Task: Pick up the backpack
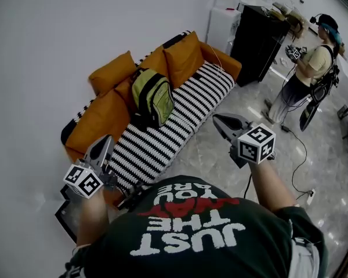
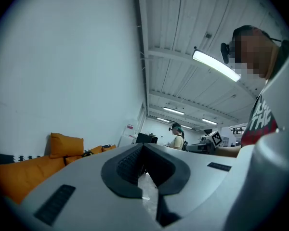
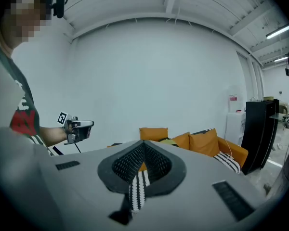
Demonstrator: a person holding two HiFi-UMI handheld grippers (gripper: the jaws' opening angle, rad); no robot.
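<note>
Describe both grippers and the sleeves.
The left gripper and right gripper are alike: grey tapered bodies, black ribbed pads lining the jaws, a white cube with black square markers at each rear. The person wears a dark short-sleeved T-shirt printed white and red.

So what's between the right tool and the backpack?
Only bare striped sofa seat lies between the right tool and the backpack, seen in the head view.

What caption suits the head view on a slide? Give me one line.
Left gripper and right gripper, jaws shut and empty, held before a green backpack on an orange striped sofa.
</note>
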